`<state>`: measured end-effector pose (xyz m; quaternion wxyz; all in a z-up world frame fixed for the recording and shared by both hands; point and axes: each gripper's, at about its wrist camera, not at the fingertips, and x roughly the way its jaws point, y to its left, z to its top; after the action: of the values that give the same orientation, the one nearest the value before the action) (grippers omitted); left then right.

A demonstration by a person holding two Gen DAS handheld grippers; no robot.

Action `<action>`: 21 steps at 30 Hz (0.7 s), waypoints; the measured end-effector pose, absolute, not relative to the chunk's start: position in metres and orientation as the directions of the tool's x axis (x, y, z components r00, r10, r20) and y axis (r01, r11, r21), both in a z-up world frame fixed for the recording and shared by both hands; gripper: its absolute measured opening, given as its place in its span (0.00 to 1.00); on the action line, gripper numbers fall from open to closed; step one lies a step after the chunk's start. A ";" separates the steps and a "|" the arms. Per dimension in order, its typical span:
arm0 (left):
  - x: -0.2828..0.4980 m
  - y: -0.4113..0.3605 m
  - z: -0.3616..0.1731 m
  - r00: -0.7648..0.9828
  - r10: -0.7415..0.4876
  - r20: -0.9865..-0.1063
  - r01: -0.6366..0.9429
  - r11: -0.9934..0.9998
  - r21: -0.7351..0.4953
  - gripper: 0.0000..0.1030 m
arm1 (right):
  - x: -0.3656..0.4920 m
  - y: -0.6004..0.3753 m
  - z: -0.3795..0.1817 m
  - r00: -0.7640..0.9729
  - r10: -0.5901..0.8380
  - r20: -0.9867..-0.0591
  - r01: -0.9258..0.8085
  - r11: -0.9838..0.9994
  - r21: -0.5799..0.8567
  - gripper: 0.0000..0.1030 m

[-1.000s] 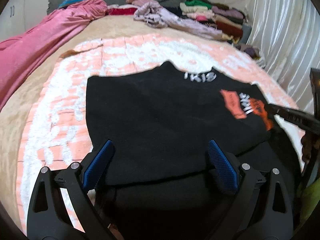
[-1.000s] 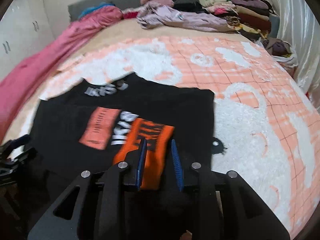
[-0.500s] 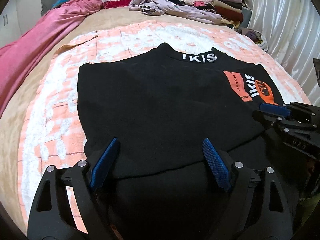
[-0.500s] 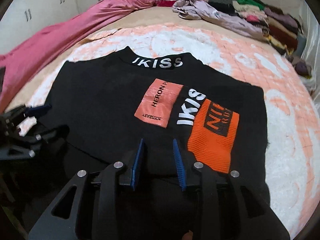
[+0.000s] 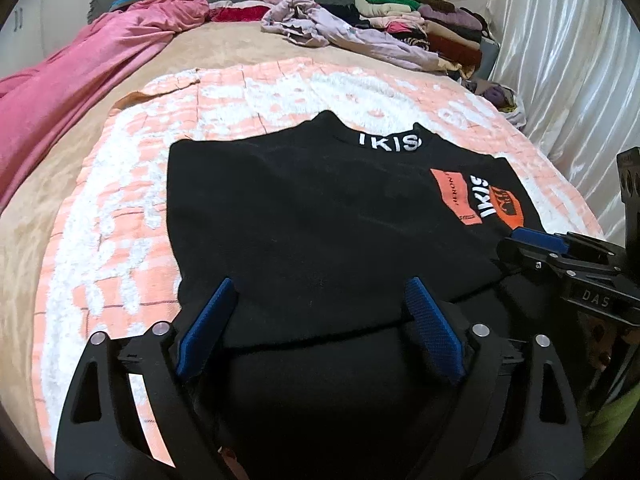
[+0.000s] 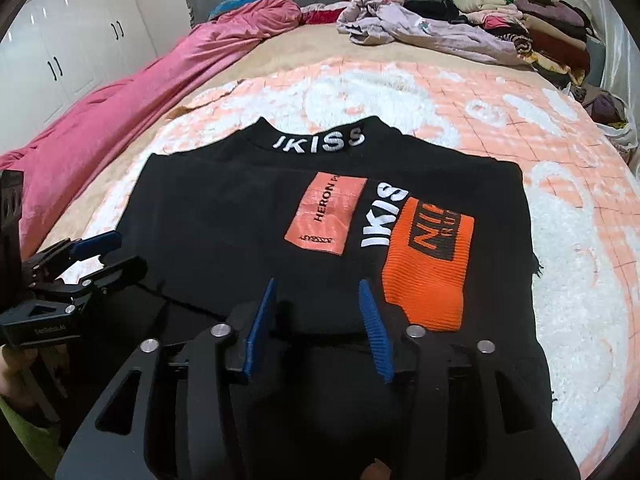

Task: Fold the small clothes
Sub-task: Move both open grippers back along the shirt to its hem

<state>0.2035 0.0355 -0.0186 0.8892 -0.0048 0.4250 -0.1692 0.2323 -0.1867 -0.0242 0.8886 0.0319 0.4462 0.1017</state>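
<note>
Bedroom scene: one big bed [image 6: 280, 60] with a tan plush cover, and one fuzzy peach-and-white blanket [image 6: 560, 220] spread over the middle of it. Beyond both sets of jaws, along the far edge, there's one long shiny pink blanket [image 6: 120, 120] bunched up, one crumpled lilac garment [image 6: 440, 36], and one stack of folded clothes [image 6: 540, 28], can't count those. White cupboards [image 6: 60, 48] off to the side.

One black sweater [image 6: 224, 232] lies flat right ahead of the jaws, soft knit, roughly rectangular. Collar with white "IKISS" lettering points away from the grippers, hem toward them, so the long axis runs straight out from the jaws. Two patches on the chest: one flat salmon rectangle [image 6: 326, 214], one ribbed bright orange one [image 6: 424, 268], just ahead and to the side of the right jaws.

Two grippers, black frames with blue ribbed pads. Left gripper [image 5: 318, 332] sits wide apart and spreading over the near hem edge, pads not pressing on the fabric. Right gripper [image 6: 318, 320] is about halfway apart and opening, cloth underneath between the pads but nothing gripped.
</note>
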 end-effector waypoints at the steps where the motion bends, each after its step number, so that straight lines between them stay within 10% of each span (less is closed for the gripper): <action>1: 0.203 0.036 -0.018 0.583 -0.304 -0.754 0.296 0.943 -0.152 0.82 | 0.230 -0.187 -0.023 0.589 0.209 -0.781 -0.148 0.978 0.150 0.51; 21: 0.186 0.054 -0.001 0.625 -0.233 -0.744 0.251 0.964 -0.091 0.91 | 0.205 -0.184 -0.006 0.638 0.164 -0.752 -0.093 0.986 0.136 0.94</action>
<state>0.1864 0.0538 -0.0012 0.9015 0.0106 0.4114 -0.1343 0.2054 -0.1839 -0.0059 0.9041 0.0421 0.4193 0.0710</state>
